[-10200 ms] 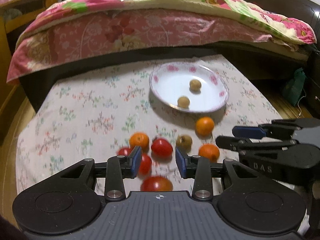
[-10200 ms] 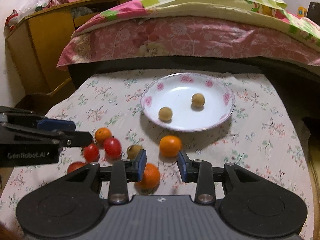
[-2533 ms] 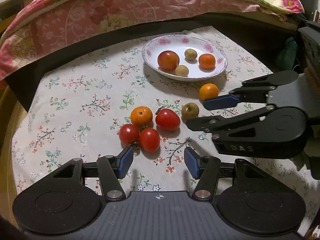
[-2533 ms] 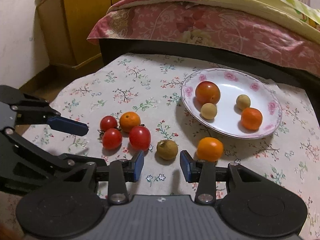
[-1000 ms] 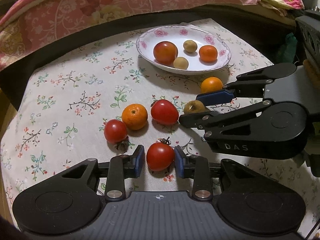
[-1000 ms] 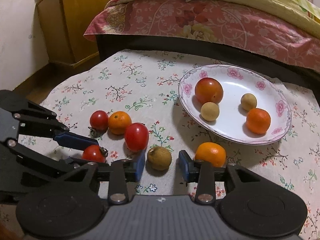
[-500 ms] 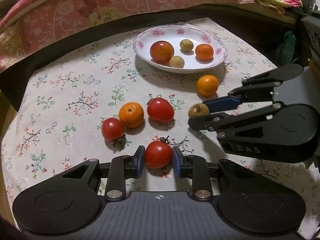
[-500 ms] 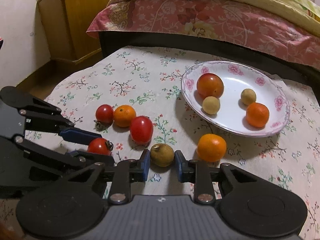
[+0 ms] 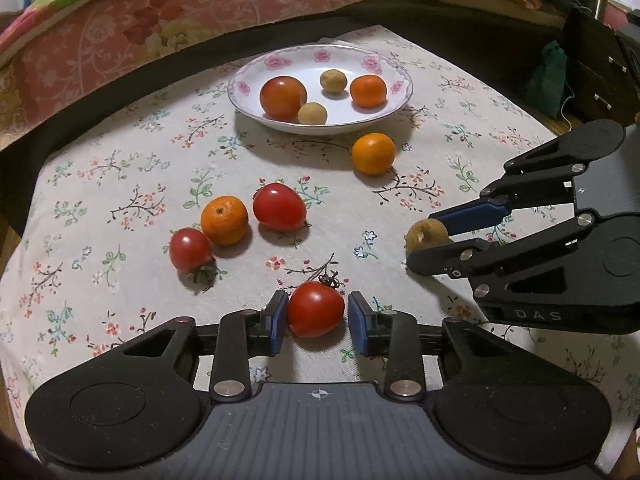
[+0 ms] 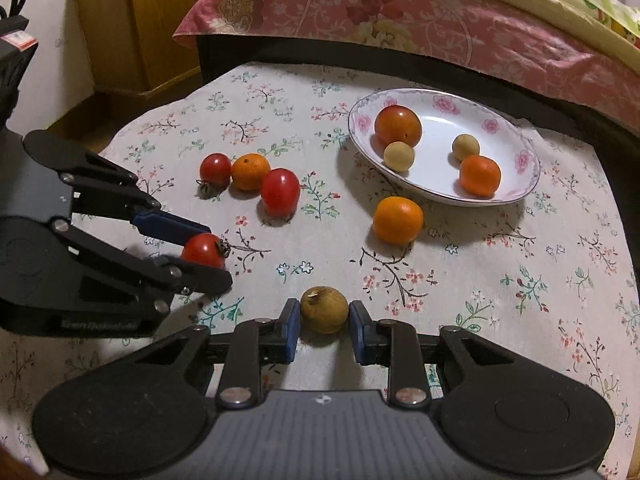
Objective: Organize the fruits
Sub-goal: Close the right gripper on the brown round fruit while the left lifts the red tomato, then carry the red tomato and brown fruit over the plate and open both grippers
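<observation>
the left tool point(image 9: 317, 315) grips a small red tomato point(image 9: 316, 309) between its blue pads, near the front edge of the floral-clothed tabletop point(image 9: 120, 184). the right tool point(image 10: 324, 320) is closed on a brown longan-like fruit point(image 10: 324, 309), also low over the cloth; from the left wrist view that fruit point(image 9: 426, 235) sits pinched at the tips of the right tool point(image 9: 432, 236).

three fruits lie together on the cloth: a small tomato point(image 9: 189, 249), touching an orange point(image 9: 224, 220), with a bigger tomato point(image 9: 279, 207) just beside it. a lone orange point(image 9: 373, 153) rests just in front of the flowered plate point(image 9: 248, 80). inside the plate are a large tomato point(image 9: 283, 97), two pale round fruits point(image 9: 312, 113) point(image 9: 333, 81) and an orange point(image 9: 368, 90). a bed with a pink floral cover point(image 9: 160, 20) stands behind the tabletop.
</observation>
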`<action>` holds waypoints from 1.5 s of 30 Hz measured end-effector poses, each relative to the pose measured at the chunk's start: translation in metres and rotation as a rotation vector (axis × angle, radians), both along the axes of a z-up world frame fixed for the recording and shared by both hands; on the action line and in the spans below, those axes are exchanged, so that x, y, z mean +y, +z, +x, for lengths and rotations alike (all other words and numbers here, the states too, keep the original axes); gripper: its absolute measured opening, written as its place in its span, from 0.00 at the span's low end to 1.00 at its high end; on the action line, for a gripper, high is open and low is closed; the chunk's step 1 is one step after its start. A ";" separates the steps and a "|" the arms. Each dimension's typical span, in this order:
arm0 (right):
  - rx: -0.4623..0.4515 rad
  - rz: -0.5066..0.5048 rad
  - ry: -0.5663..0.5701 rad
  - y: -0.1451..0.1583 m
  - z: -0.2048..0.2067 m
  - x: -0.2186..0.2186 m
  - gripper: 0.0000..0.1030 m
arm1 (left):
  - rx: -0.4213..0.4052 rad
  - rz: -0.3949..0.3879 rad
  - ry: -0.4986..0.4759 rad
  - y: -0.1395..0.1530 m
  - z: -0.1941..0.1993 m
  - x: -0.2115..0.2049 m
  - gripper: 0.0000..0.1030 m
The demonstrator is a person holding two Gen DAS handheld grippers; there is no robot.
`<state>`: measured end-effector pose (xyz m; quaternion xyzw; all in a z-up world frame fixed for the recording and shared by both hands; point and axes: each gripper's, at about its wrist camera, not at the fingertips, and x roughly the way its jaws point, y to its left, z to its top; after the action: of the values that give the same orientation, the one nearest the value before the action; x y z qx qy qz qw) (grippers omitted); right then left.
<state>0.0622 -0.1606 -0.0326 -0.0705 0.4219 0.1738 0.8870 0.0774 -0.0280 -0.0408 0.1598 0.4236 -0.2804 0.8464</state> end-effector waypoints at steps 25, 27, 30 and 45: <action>0.015 0.015 0.017 -0.002 -0.002 -0.002 0.28 | 0.005 0.012 0.008 0.004 0.003 -0.002 0.36; 0.022 0.027 0.011 -0.001 -0.001 -0.003 0.25 | 0.012 0.005 0.012 0.005 0.004 -0.002 0.35; 0.025 0.030 0.002 -0.001 0.000 -0.003 0.25 | 0.006 -0.006 0.015 0.009 0.006 -0.004 0.35; -0.042 0.112 -0.052 0.026 0.015 -0.013 0.25 | -0.044 -0.103 0.064 0.032 0.035 -0.019 0.36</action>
<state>0.0777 -0.1731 -0.0070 -0.0132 0.3946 0.1725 0.9024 0.1121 -0.0471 -0.0091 0.1084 0.3947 -0.2713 0.8711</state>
